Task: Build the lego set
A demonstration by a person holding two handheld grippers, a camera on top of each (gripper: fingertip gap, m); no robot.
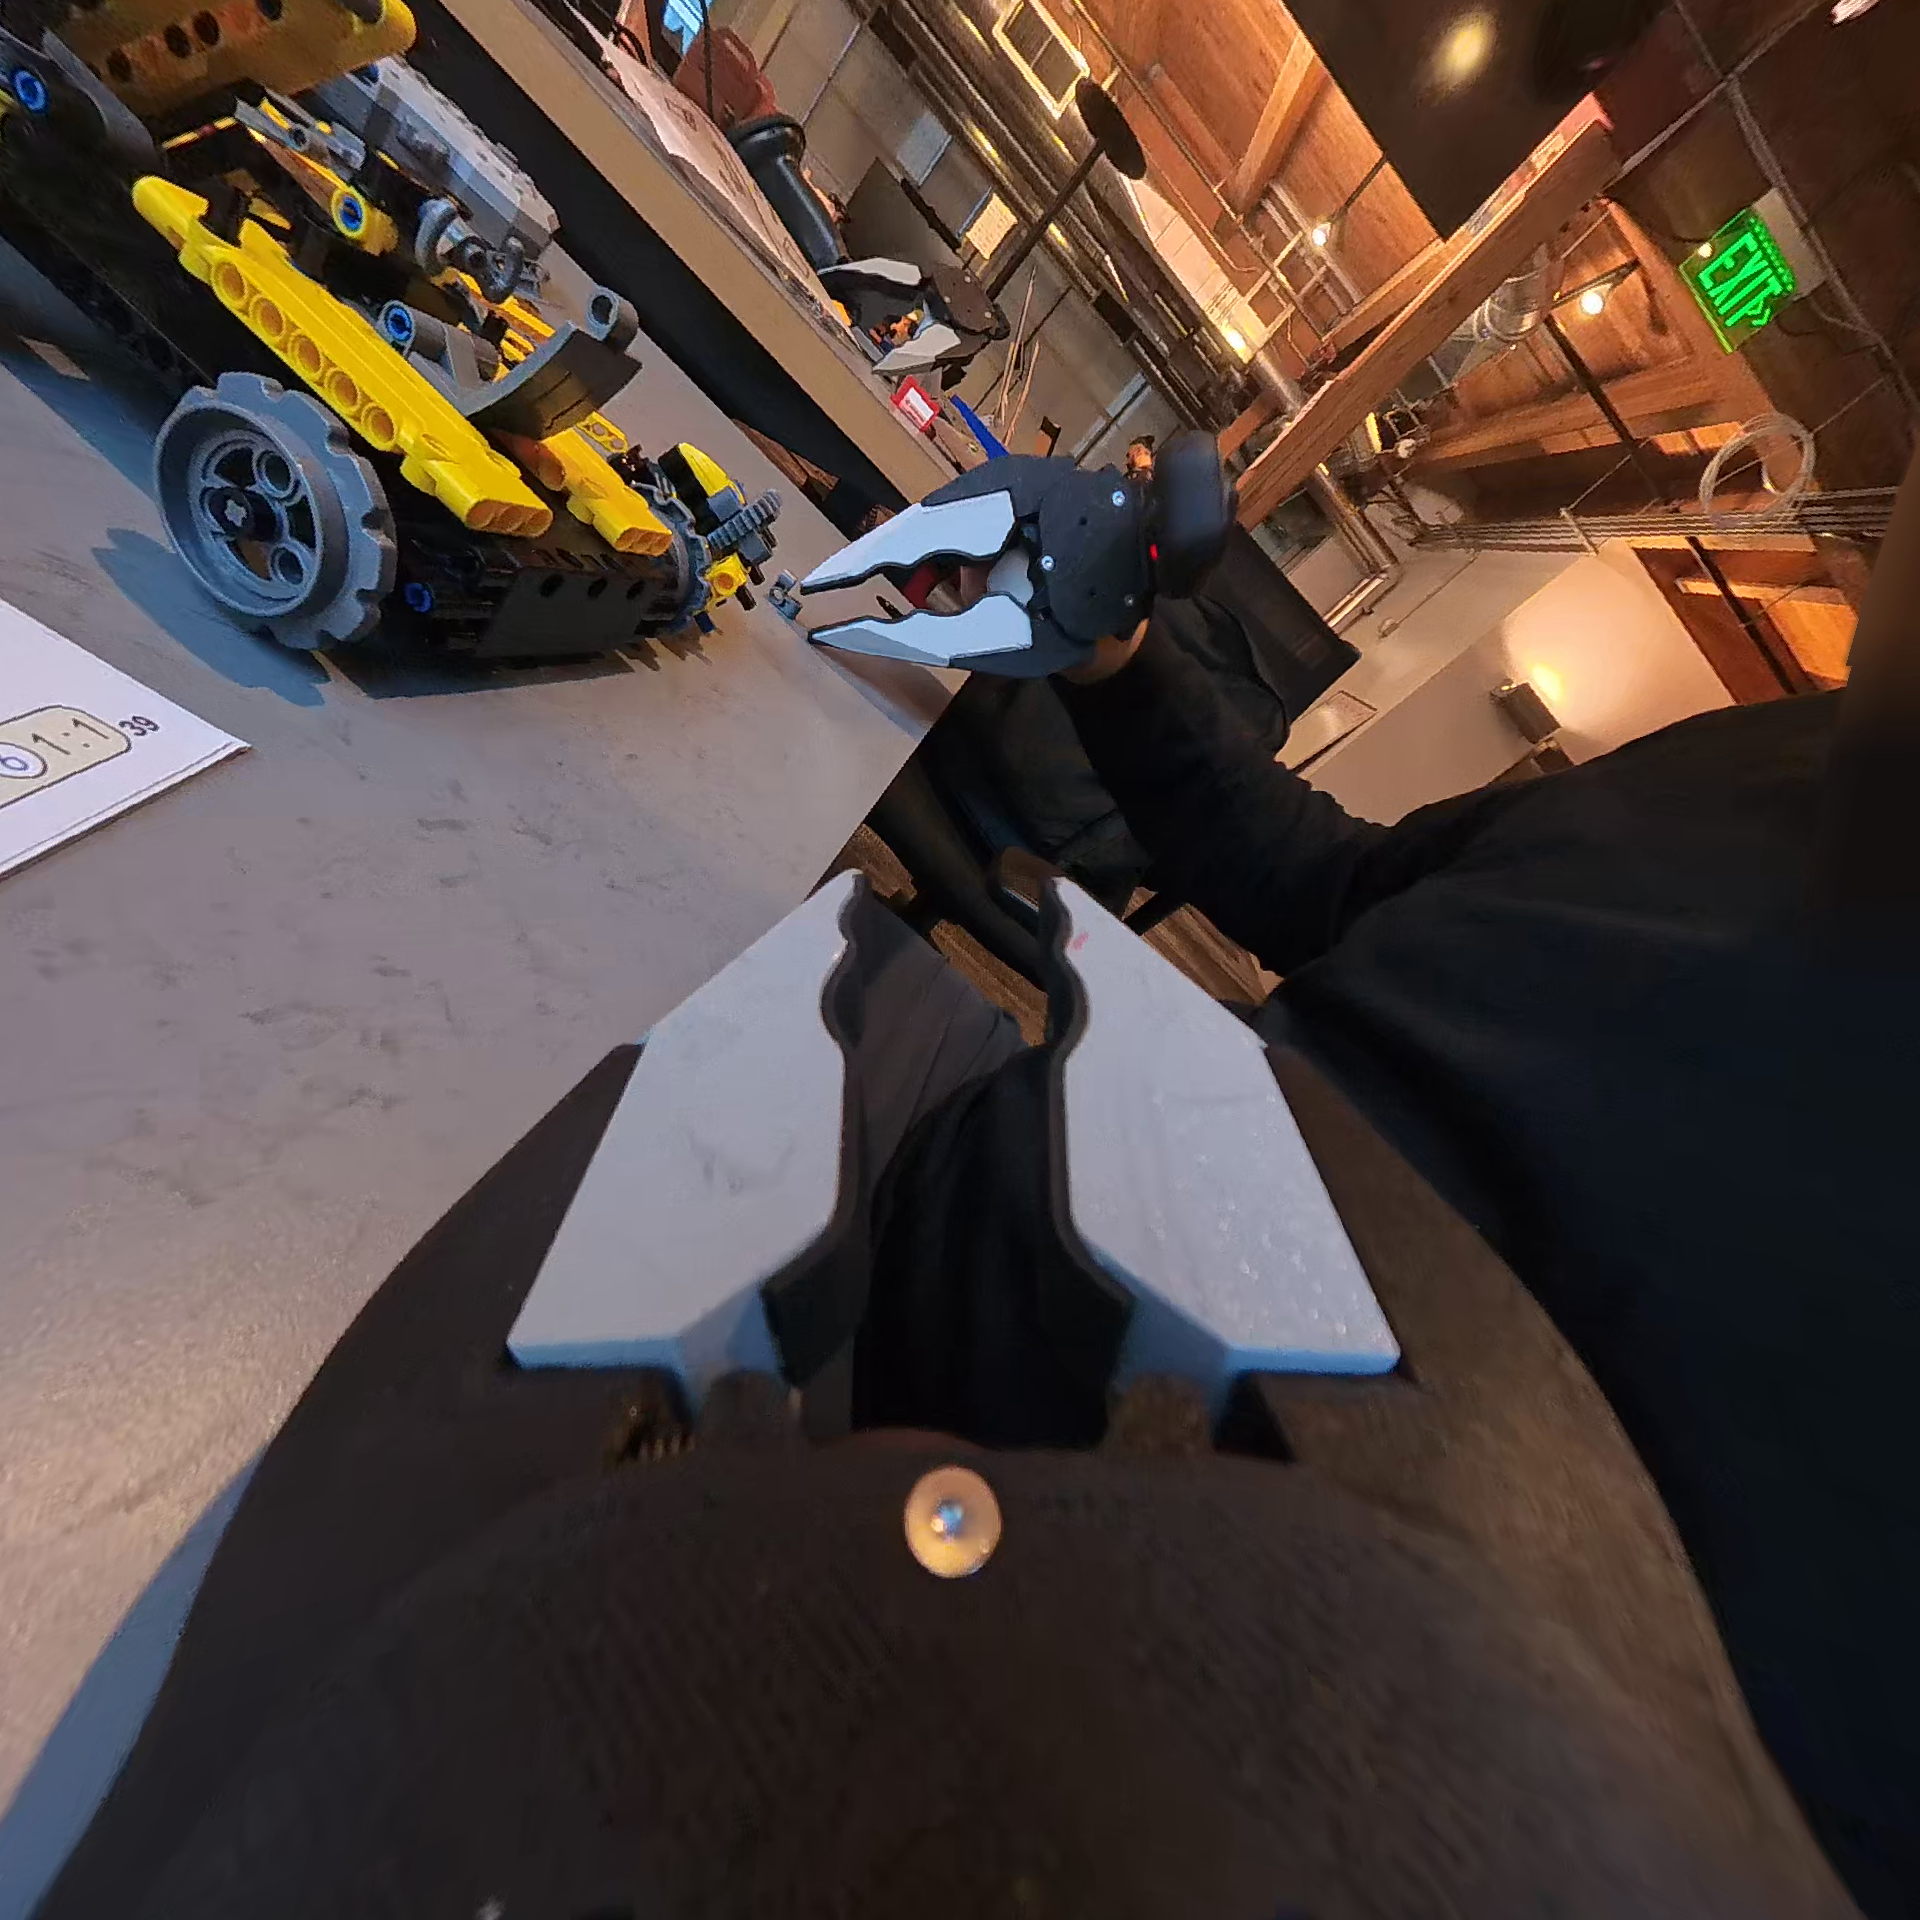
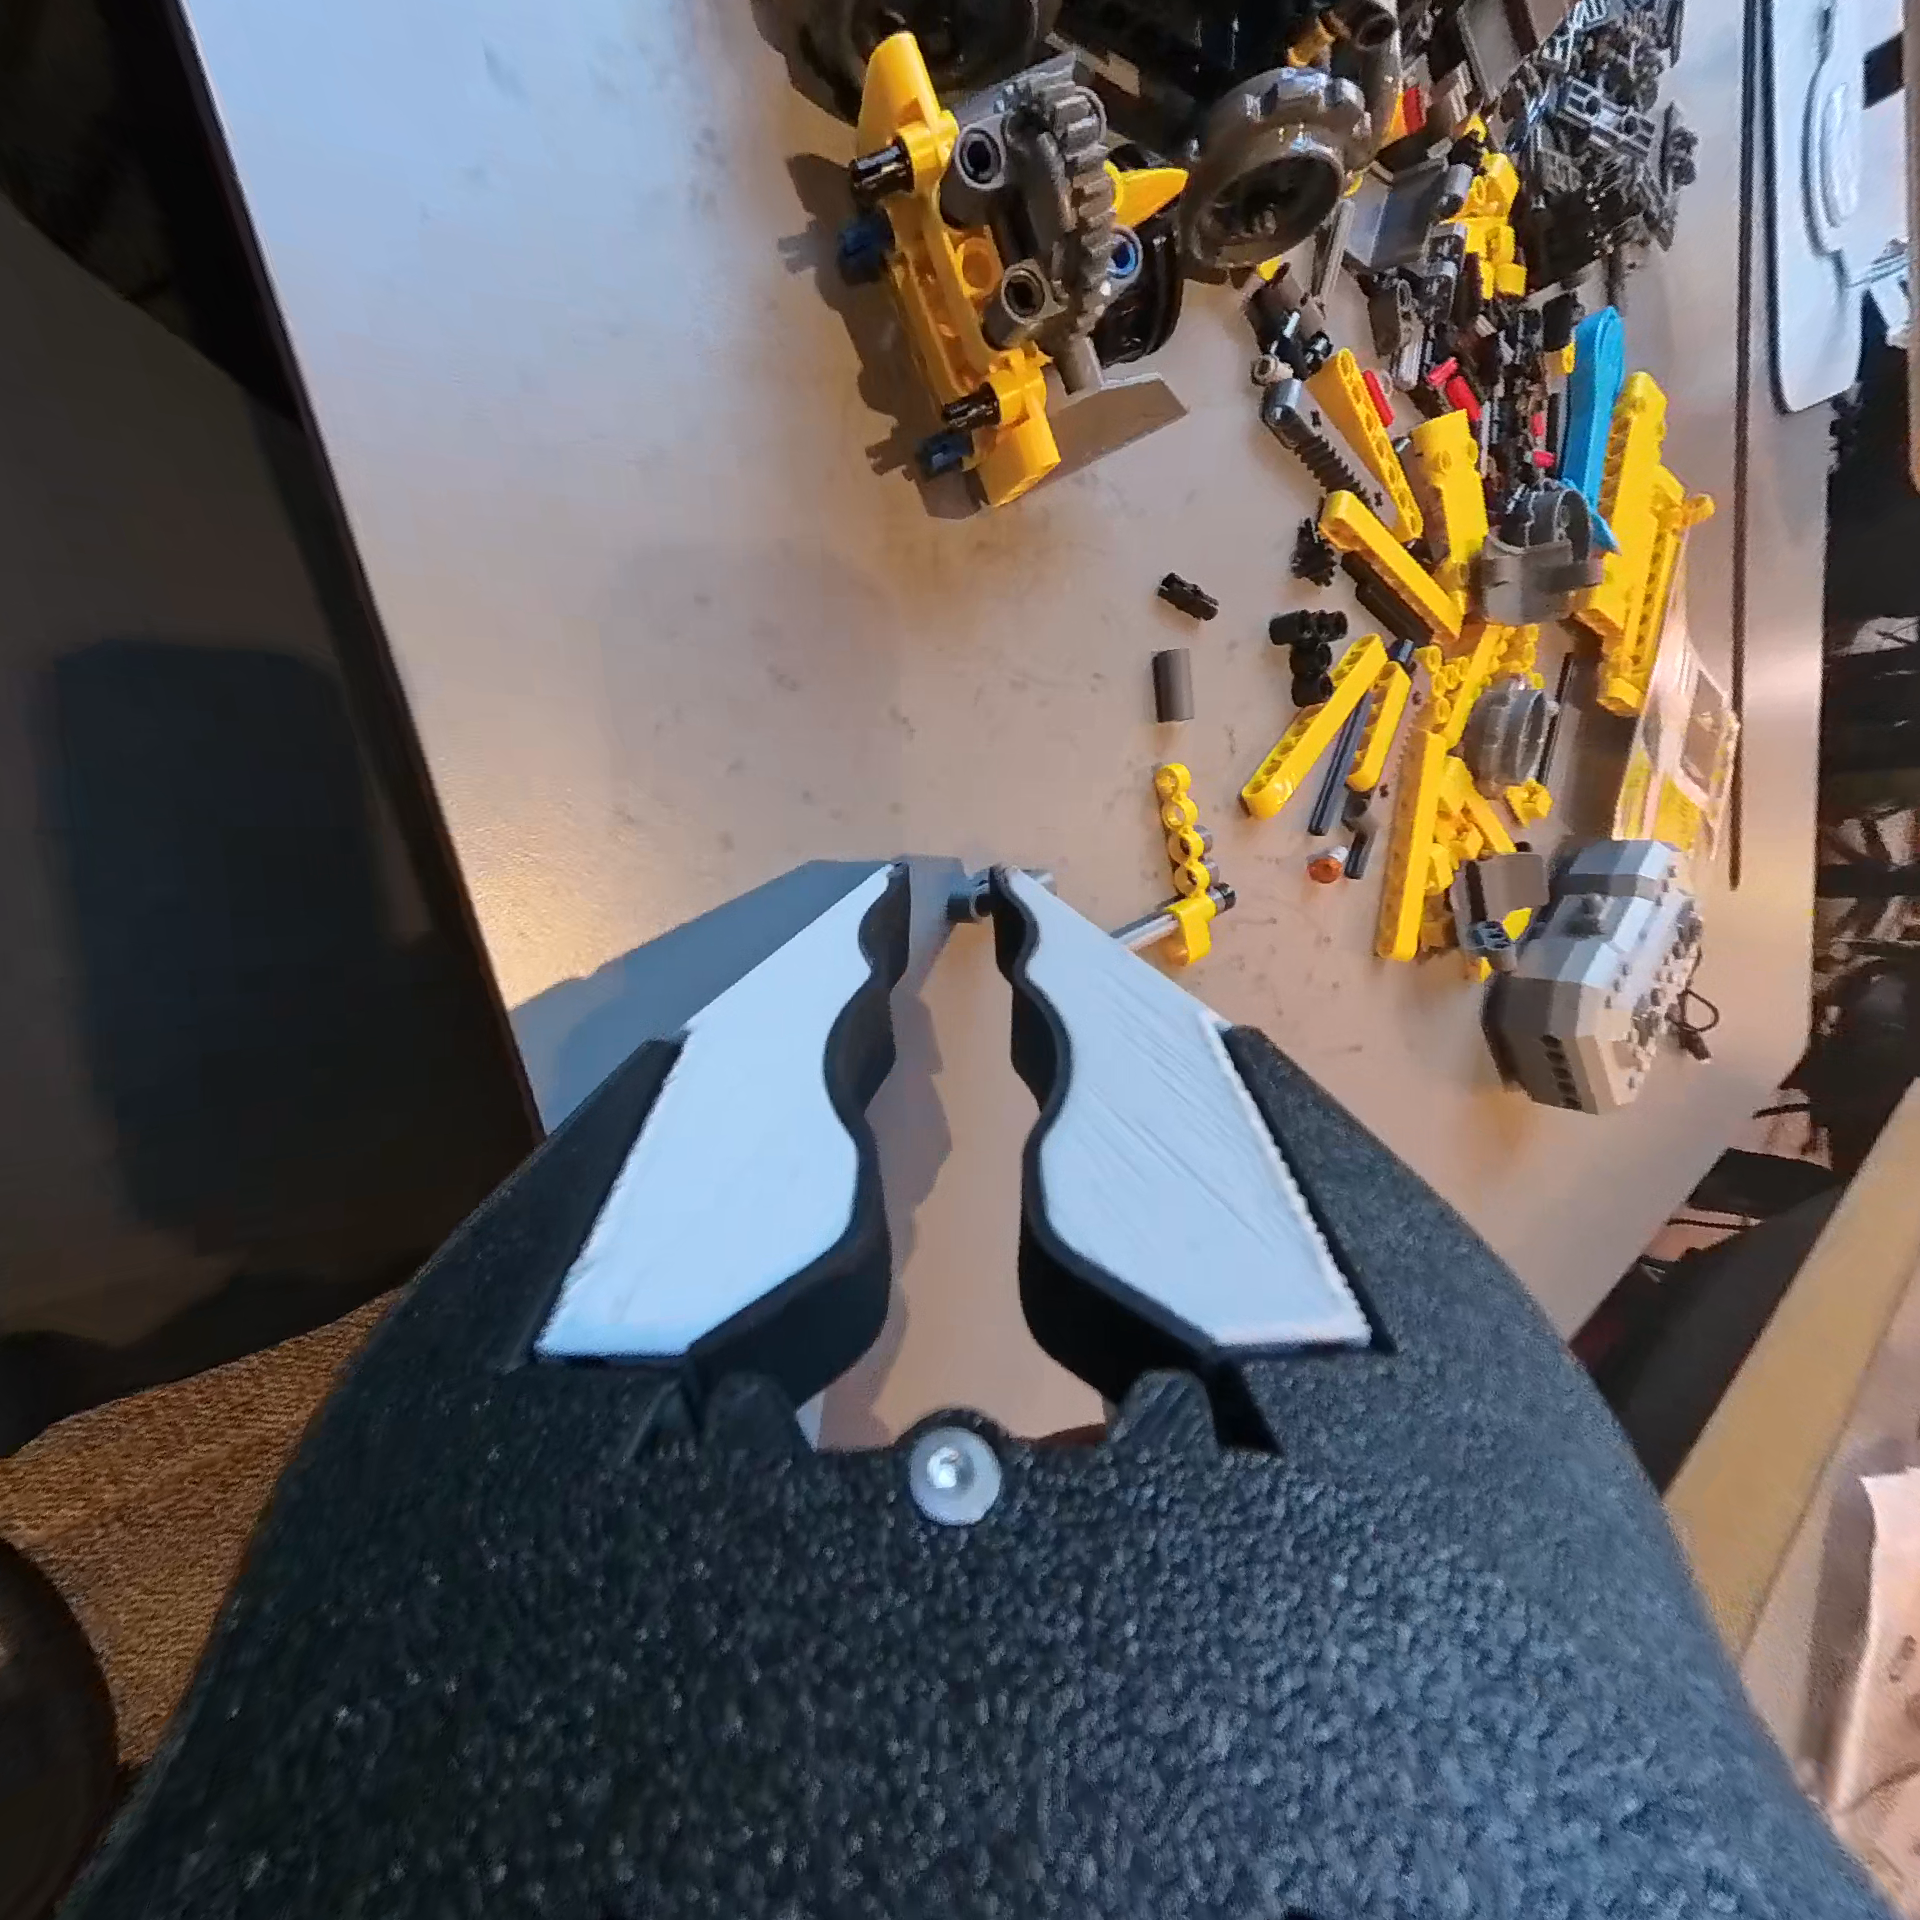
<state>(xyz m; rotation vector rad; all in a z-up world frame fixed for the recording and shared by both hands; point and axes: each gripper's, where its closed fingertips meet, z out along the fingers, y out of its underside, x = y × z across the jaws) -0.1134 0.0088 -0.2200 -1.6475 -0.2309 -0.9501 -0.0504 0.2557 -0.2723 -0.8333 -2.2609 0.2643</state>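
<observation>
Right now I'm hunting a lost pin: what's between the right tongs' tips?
A small grey connector piece sits on the table between the open right tongs. Anything beneath the fingers is hidden.

Left gripper [image 1: 951, 894] and right gripper [image 2: 951, 883], jaws parted.

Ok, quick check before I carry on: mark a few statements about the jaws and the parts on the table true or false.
1. The left gripper has its jaws open with nothing between them. True.
2. The right gripper is clamped on a yellow beam. False: its jaws are apart, their tips at a small grey piece on the table.
3. In the right wrist view, a pile of loose parts lies to the right of the right gripper. True.
4. The left gripper holds the yellow and black vehicle model. False: the model stands on the table, well apart from that gripper.
</observation>
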